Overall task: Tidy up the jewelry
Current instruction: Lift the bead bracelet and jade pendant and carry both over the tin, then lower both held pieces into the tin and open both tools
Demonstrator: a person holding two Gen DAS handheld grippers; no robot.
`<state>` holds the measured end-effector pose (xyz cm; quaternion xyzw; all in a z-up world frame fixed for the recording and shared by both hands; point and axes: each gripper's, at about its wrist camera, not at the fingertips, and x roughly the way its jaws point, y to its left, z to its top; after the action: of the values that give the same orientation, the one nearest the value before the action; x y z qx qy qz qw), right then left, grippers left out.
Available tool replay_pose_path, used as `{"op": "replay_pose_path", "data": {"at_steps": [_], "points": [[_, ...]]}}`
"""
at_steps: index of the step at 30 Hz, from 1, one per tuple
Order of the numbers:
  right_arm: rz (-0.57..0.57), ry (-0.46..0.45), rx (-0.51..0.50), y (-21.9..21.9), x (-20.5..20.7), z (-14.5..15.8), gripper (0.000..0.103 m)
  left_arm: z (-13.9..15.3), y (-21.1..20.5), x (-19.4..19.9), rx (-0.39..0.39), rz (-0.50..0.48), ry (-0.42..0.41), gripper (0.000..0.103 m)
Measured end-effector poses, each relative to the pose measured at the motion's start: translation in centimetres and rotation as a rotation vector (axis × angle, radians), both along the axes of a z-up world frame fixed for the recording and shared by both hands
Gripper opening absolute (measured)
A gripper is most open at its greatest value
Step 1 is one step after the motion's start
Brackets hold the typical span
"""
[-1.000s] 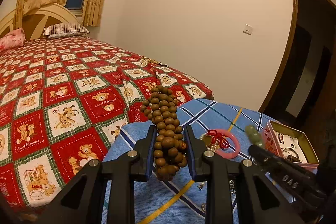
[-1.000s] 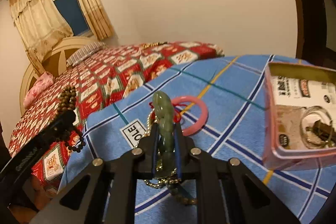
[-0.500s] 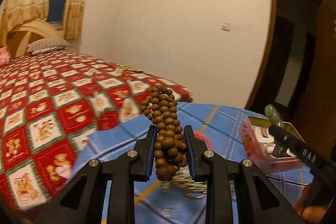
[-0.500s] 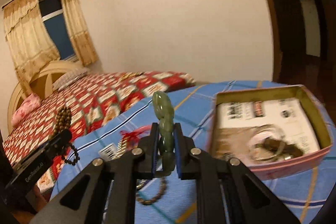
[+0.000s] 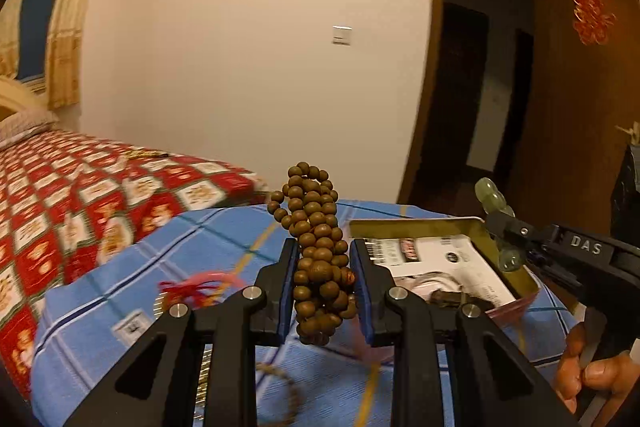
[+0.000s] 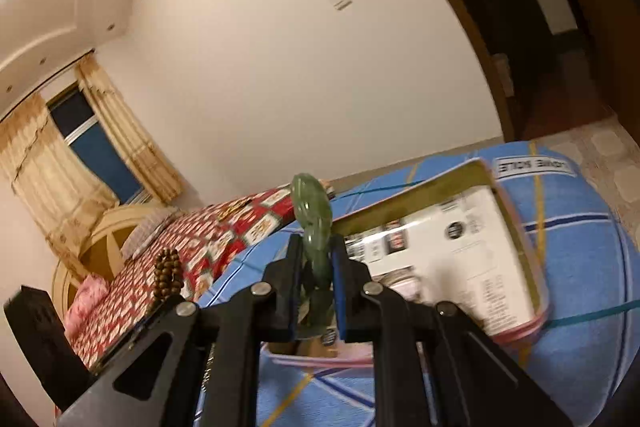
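Wooden bead strand (image 5: pixel 318 259), bunched into a brown cluster, is clamped between the closed fingers of the left gripper (image 5: pixel 322 285) and hangs above the blue plaid cloth (image 5: pixel 120 291) on the bench, just left of the open pink box (image 5: pixel 516 301). The right gripper (image 6: pixel 316 281) is closed on a green jade bracelet (image 6: pixel 314 223), held upright over the near left part of the box (image 6: pixel 516 251). Step in hand, as judged: depositing the bracelet. Lower it well inside the walls before parting the fingers, so it cannot tip over the rim; keep the left gripper clear until the box is free. A pink bangle with red cord (image 5: pixel 196 285) lies on the cloth to the left. Compared with half a second earlier, both grippers have swung right toward the box, the right one now tilted above it.
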<state>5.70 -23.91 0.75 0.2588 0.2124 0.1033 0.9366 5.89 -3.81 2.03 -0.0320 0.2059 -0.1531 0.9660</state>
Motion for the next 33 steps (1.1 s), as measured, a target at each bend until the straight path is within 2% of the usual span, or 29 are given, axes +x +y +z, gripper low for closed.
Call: {"op": "replay_pose_path", "data": {"at_steps": [2, 6, 10, 15, 19, 30, 33], "points": [[-0.041, 0.011, -0.031, -0.7, 0.0, 0.0, 0.017, 0.0, -1.8, 0.7, 0.007, -0.034, 0.007, 0.026], [-0.127, 0.075, -0.163, -1.4, 0.9, -0.4, 0.017, -0.1, -5.1, 2.0, 0.042, -0.085, 0.017, 0.026], [-0.146, 0.123, -0.252, -0.9, 1.9, -1.0, 0.017, -0.9, -7.4, 3.6, 0.074, -0.105, 0.059, 0.026], [-0.149, 0.167, -0.363, 0.4, 2.7, -1.7, 0.017, -2.5, -8.2, 5.0, 0.093, -0.106, 0.136, 0.026], [-0.160, 0.194, -0.382, -1.1, 2.7, -2.2, 0.017, -2.6, -8.6, 5.3, 0.089, -0.107, 0.149, 0.026], [-0.171, 0.199, -0.322, -2.6, 2.8, -2.1, 0.018, -3.0, -8.2, 6.2, 0.077, -0.107, 0.182, 0.026], [-0.165, 0.191, -0.305, -2.8, 2.9, -2.1, 0.021, -3.2, -8.6, 6.5, 0.091, -0.109, 0.202, 0.027]]}}
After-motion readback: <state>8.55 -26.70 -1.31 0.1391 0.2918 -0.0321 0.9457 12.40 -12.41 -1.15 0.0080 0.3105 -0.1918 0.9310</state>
